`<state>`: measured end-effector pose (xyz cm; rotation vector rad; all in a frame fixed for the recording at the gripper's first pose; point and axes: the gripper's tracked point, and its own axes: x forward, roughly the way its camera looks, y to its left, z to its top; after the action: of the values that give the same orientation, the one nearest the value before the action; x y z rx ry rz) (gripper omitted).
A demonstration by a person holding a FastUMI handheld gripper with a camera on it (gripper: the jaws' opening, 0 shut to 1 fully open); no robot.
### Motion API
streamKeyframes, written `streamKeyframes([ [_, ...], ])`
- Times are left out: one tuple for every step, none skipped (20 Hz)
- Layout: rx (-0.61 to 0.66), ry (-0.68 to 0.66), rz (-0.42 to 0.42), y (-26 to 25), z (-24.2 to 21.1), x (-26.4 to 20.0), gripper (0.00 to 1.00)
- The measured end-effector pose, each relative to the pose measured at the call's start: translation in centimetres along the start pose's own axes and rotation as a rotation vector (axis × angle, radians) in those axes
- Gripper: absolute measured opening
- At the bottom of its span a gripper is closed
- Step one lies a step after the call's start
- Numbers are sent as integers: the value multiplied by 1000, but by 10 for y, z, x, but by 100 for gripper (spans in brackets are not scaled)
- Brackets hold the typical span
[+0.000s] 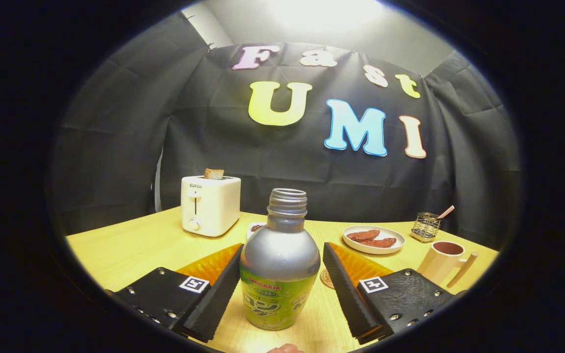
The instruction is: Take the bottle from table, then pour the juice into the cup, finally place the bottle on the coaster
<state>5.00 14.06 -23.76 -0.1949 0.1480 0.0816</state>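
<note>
Standing capless on a pale wooden table (130,250), bottle (279,264) between wide-open gripper (279,289) fingers, ungripped, black cloth wall behind.

gripper (282,289) fingers spread, slim gaps beside silver-and-green uncapped bottle (279,264) between them | round cork coaster (327,278) just right of bottle, partly hidden | beige cup (443,262) farther right | white toaster (210,205), plate of meat (373,239) beyond | bare wooden table (130,250) left
</note>
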Motion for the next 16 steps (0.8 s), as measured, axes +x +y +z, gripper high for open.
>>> streamKeyframes([
  [-2,4,5,3,-1,2,96],
  [-5,9,5,3,-3,3,96],
  [-10,18,1,3,-5,4,96],
  [-17,24,1,4,-6,4,96],
  [-24,24,-2,4,-5,4,96],
  [-22,22,2,4,-3,2,94],
  [-12,25,11,6,-3,7,90],
  [3,33,13,5,-3,1,86],
  [21,37,17,4,-2,-2,82],
  [37,30,26,4,2,-5,79],
  [59,13,33,3,7,-9,79],
  [81,-1,33,-2,12,-12,79],
  [101,-12,25,-8,17,-15,79],
  [119,-20,15,-14,21,-17,78],
  [136,-24,3,-22,26,-19,78],
  [154,-28,-11,-31,29,-20,78],
])
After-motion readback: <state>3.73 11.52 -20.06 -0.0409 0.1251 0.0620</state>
